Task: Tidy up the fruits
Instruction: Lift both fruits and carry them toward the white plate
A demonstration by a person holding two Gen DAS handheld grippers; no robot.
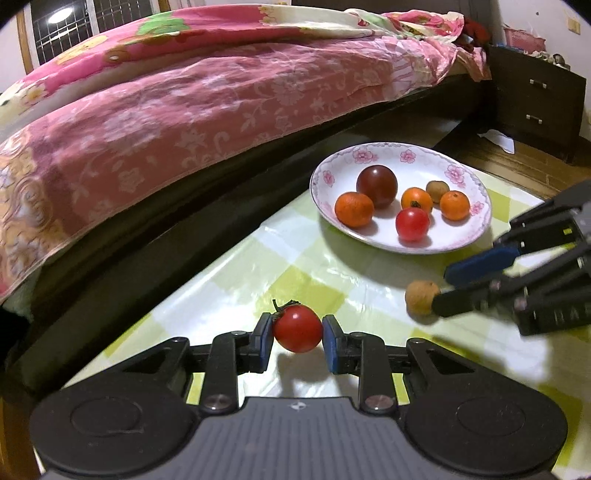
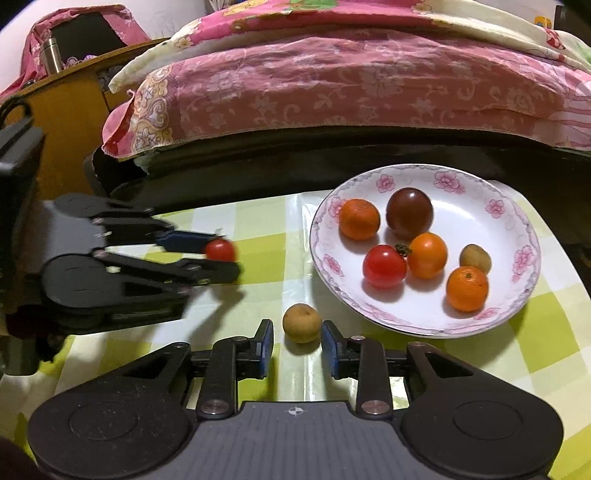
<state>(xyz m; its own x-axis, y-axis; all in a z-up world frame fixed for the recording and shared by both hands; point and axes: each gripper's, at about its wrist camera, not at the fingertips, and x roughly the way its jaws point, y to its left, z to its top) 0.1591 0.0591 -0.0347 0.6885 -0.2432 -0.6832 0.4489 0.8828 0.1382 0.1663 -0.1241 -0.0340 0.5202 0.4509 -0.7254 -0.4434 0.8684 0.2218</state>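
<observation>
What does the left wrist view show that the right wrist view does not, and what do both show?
Left wrist only: a dark nightstand with drawers and a window.

Right wrist only: a metal flask on a wooden cabinet.

Both: the floral plate holding six fruits, the red tomato pinched in the left hand-held gripper, the brown fruit between the right hand-held gripper's pads, which do not press it, and the pink bedspread.

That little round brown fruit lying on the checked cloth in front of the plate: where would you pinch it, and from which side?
Pinch the small round brown fruit across its widest middle, one pad on each side. It lies free on the green checked cloth, apart from the flowered white plate, so come from above and behind, where the right gripper already straddles it with a gap at both pads.
</observation>
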